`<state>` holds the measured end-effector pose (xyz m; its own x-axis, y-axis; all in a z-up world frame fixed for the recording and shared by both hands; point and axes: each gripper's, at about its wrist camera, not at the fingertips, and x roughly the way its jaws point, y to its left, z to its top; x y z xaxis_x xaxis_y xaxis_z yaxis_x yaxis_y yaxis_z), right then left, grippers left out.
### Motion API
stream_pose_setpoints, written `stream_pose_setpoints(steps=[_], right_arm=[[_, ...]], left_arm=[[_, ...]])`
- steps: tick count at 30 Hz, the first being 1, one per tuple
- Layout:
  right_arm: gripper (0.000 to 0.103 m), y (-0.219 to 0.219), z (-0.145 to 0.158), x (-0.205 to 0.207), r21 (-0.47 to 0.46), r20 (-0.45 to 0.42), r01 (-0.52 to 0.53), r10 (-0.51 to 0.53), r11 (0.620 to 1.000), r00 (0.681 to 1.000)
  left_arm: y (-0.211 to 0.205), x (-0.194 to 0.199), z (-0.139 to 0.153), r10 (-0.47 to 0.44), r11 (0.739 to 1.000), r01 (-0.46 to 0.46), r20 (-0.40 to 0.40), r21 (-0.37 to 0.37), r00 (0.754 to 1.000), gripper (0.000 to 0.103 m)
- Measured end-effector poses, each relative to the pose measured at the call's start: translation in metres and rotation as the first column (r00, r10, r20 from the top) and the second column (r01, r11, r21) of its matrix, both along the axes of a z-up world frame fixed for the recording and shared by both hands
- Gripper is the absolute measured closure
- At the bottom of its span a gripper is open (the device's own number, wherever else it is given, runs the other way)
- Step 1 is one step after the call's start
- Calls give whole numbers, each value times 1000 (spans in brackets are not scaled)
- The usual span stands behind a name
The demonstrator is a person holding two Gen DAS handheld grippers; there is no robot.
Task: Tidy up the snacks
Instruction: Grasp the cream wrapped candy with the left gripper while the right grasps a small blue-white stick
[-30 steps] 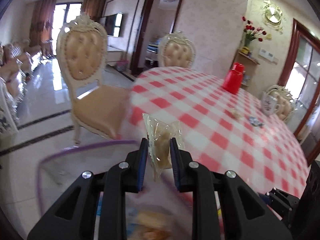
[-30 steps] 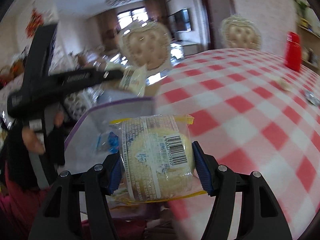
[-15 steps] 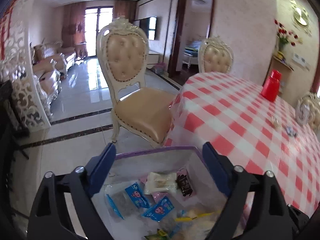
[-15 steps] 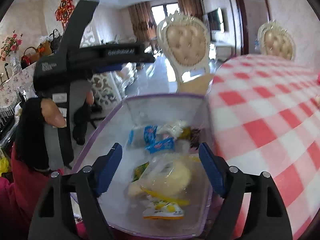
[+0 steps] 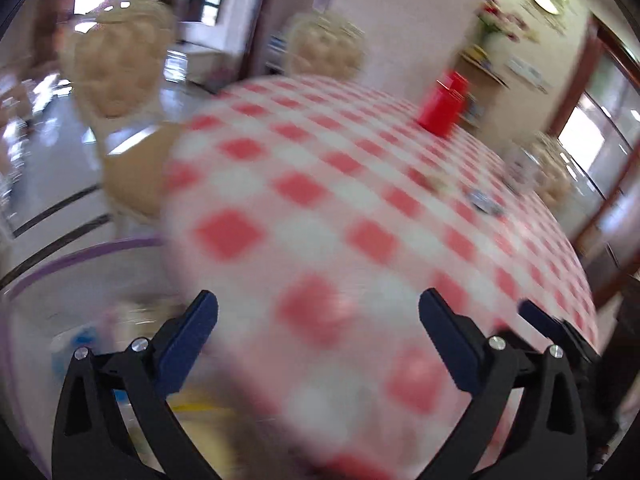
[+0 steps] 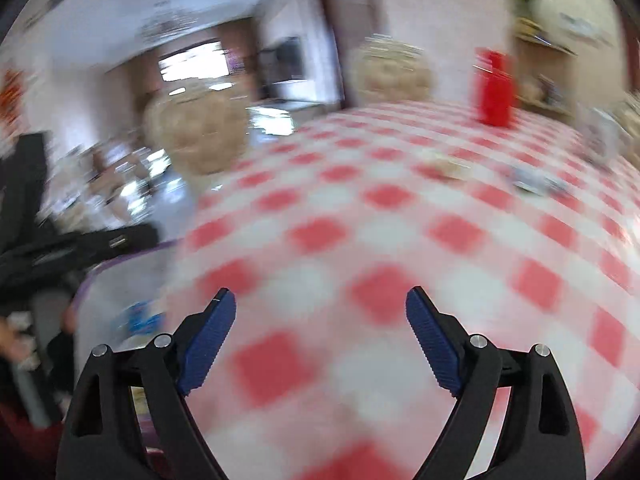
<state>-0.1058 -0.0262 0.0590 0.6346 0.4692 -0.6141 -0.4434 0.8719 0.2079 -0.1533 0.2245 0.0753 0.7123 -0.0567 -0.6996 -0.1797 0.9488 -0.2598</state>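
Note:
Both views are smeared by motion. My left gripper [image 5: 317,300] hangs over the near edge of the red-and-white checked table [image 5: 320,184], its jaws opening wide with nothing between them. My right gripper [image 6: 319,294] is over the same edge, jaws also opening and empty. To the left, beside the table, stands a clear bin with a purple rim [image 5: 80,252] [image 6: 120,264], with blurred snack packets [image 6: 140,316] inside. Two small snacks lie far across the table: a pale one [image 6: 444,168] and a dark one [image 6: 536,184], also the dark one [image 5: 486,202].
A red container [image 5: 442,108] [image 6: 494,88] stands at the table's far side, with a white patterned pot [image 6: 600,136] to its right. Cream padded chairs [image 5: 116,72] [image 5: 324,48] ring the table. A person's hand [image 6: 12,344] and the left tool's black body [image 6: 80,248] are at the left.
Both grippers let their cake packets go into the bin and opened wide. They have since swung right, from above the bin to above the table's edge.

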Motion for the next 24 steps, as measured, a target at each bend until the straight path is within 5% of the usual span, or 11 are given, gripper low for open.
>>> stream_pose_setpoints(steps=[6,9,16,24], right_arm=[[18,-98,-14,50,65,-36,238,-236,969,971],[18,-135,-15,69,96,-35,303,-301,948,953],[17,-183,-25,111,96,-43,374,-371,923,928],[17,-199,-32,166,86,-51,400,-397,912,916]], left_arm=[[-104,121,-3,-121,992,123,-40,27,992,2],[-125,180,-17,-48,998,51,-70,32,996,2],[-136,267,-41,166,969,-178,-80,-171,983,2],[-146,338,-53,244,966,-247,-52,-72,968,2]])
